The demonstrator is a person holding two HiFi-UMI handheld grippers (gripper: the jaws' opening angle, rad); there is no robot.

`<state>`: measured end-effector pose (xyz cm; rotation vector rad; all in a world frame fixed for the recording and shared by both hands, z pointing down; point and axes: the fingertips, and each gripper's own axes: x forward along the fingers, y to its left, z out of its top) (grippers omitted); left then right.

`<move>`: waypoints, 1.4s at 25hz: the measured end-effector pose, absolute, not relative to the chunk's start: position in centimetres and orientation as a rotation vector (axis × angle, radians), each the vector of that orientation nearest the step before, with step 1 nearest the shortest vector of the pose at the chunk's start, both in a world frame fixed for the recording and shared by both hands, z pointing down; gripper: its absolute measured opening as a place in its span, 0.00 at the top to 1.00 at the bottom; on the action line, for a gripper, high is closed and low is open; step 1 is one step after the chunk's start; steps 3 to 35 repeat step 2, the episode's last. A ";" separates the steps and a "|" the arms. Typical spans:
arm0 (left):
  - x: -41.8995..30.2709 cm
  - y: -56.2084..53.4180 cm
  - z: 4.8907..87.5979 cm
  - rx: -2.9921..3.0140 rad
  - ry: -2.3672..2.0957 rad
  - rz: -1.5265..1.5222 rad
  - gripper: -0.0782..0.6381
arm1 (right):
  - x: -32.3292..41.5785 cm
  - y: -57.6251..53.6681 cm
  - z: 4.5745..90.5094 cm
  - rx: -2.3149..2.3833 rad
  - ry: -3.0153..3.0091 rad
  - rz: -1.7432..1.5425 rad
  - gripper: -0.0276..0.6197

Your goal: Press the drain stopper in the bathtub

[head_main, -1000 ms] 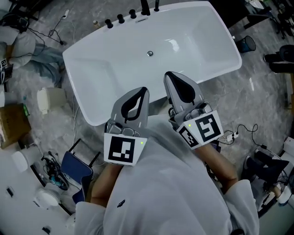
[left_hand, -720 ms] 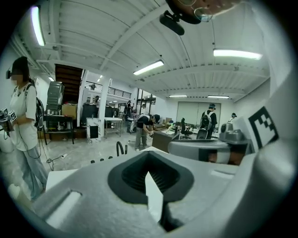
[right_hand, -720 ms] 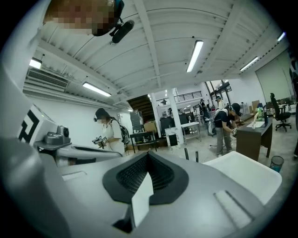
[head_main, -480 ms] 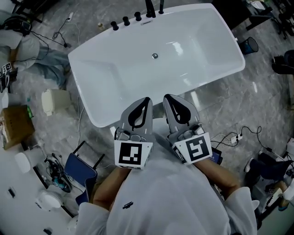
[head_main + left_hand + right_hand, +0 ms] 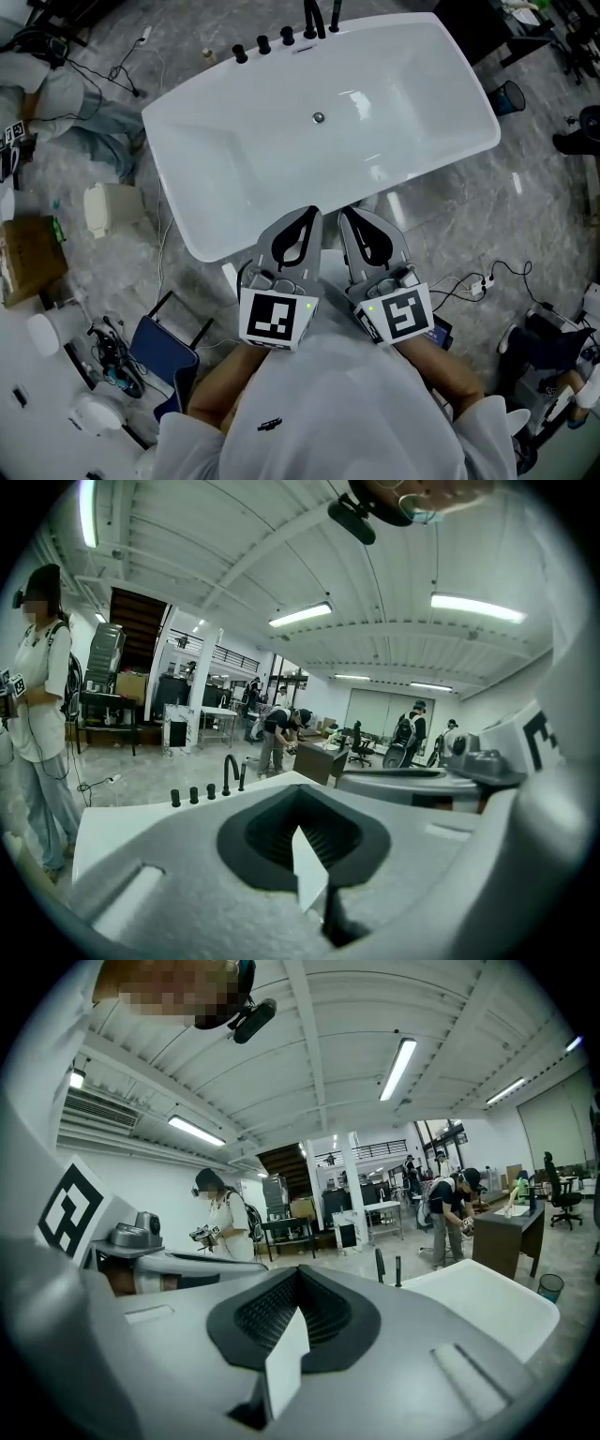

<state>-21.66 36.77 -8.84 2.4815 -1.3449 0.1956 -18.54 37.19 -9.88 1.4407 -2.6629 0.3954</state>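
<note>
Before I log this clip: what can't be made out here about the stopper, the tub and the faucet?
- Drain stopper: too small in the head view to tell raised from pressed. Neither gripper view shows it, because their own jaws fill the lower frame.
- Bathtub: part of its near rim is hidden in the head view behind the left gripper and right gripper.
- Faucet: its top is cut off by the head view's upper edge.

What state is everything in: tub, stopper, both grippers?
White freestanding bathtub: empty, no water visible.
Small round metal drain stopper: untouched; raised or pressed, cannot tell.
Left gripper: jaws shut, empty, at the tub's near rim.
Right gripper: jaws shut, empty, beside the left.
</note>
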 end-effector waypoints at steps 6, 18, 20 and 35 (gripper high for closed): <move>-21.7 36.9 -9.0 2.486 -1.332 0.176 0.89 | -18.7 37.5 -9.7 1.446 -2.652 0.400 0.96; -21.7 36.9 -9.0 2.486 -1.332 0.176 0.89 | -18.7 37.5 -9.7 1.446 -2.652 0.400 0.96; -21.7 36.9 -9.0 2.486 -1.332 0.176 0.89 | -18.7 37.5 -9.7 1.446 -2.652 0.400 0.96; -21.7 36.9 -9.0 2.486 -1.332 0.176 0.89 | -18.7 37.5 -9.7 1.446 -2.652 0.400 0.96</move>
